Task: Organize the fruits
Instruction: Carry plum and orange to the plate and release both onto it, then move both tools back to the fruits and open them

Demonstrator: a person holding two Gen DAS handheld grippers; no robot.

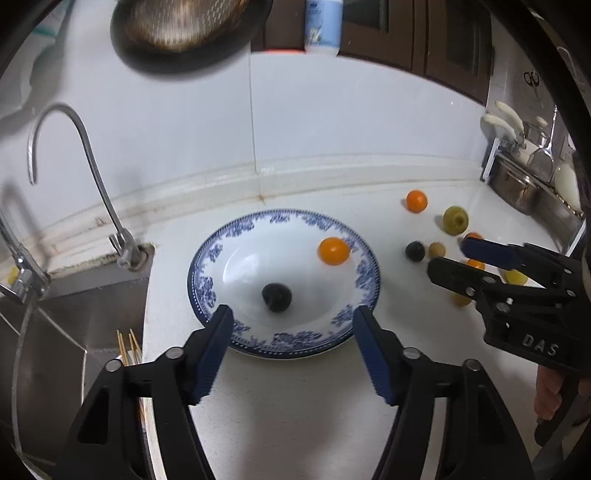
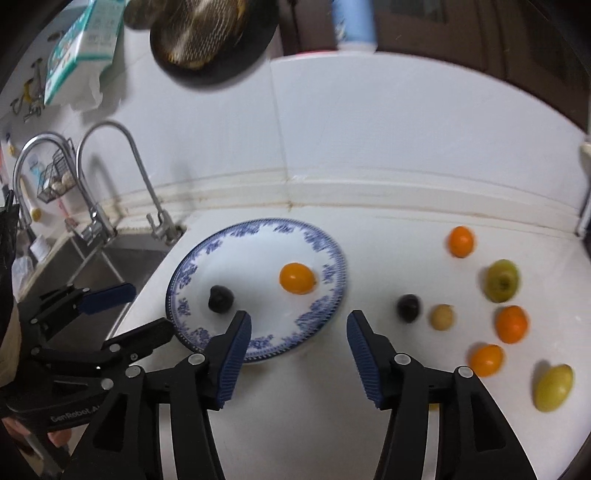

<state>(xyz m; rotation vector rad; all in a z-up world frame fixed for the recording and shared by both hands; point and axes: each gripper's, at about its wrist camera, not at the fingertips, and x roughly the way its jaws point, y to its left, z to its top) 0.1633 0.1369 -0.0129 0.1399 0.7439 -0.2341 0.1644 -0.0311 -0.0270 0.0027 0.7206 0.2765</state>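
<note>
A blue-and-white plate (image 1: 354,254) (image 2: 332,258) sits on the white counter. It holds a dark plum (image 1: 277,297) (image 2: 220,298) and an orange fruit (image 1: 334,251) (image 2: 297,278). My left gripper (image 1: 293,321) (image 2: 147,312) is open and empty over the plate's near rim. My right gripper (image 2: 298,326) (image 1: 445,254) is open and empty at the plate's right edge. Loose on the counter to the right lie a dark plum (image 2: 408,307), a small tan fruit (image 2: 441,316), three oranges (image 2: 511,324), a green apple (image 2: 501,280) and a yellow fruit (image 2: 553,387).
A steel sink (image 1: 55,332) with a curved tap (image 1: 92,162) lies left of the plate, chopsticks (image 1: 129,347) at its edge. Pots and utensils (image 1: 524,177) stand at the far right. A strainer (image 1: 184,29) hangs on the wall above.
</note>
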